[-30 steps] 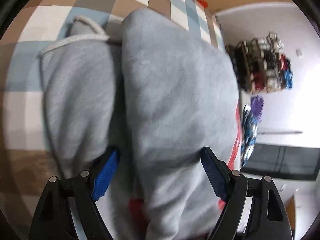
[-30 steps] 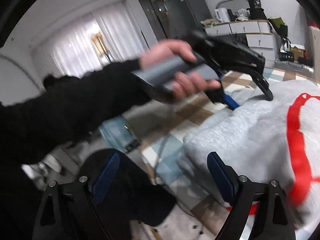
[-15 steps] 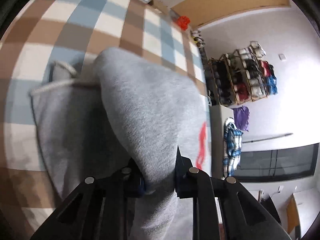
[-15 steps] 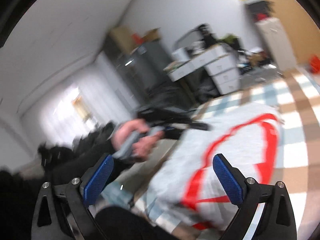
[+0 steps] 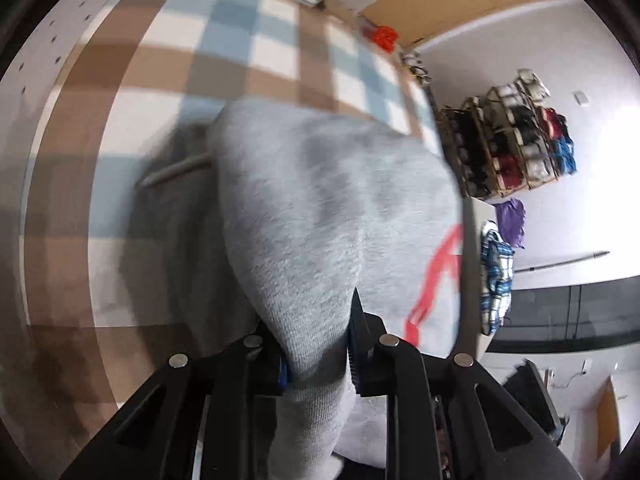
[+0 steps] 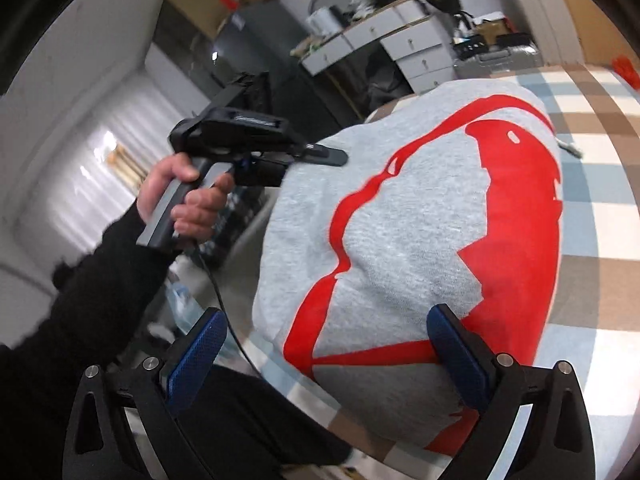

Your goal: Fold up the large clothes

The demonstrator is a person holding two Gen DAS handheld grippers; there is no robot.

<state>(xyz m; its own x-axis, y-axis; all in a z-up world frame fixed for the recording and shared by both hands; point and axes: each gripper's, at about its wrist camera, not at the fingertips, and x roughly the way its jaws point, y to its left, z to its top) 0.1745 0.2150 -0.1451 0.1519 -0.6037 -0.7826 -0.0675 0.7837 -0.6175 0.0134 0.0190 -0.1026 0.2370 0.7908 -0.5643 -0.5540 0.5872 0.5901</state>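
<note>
A grey hoodie (image 5: 328, 208) with a big red print (image 6: 508, 216) lies folded on a checked blue, brown and white surface (image 5: 248, 52). My left gripper (image 5: 316, 352) is shut on a thick fold of the grey hoodie and lifts it off the surface. It also shows in the right wrist view (image 6: 320, 156), at the hoodie's left edge, held by a hand. My right gripper (image 6: 332, 356) is open, its jaws wide apart over the hoodie's near edge (image 6: 380, 396), holding nothing.
A shelf rack with clothes (image 5: 516, 140) stands against the white wall. A small red object (image 5: 382, 36) lies at the surface's far corner. White drawers (image 6: 416, 48) and dark cabinets (image 6: 260, 40) stand behind. My black-sleeved arm (image 6: 92, 280) crosses the left.
My left gripper has closed on the grey fold and raised it. My right gripper has swung from the arm's side over the red print, still open.
</note>
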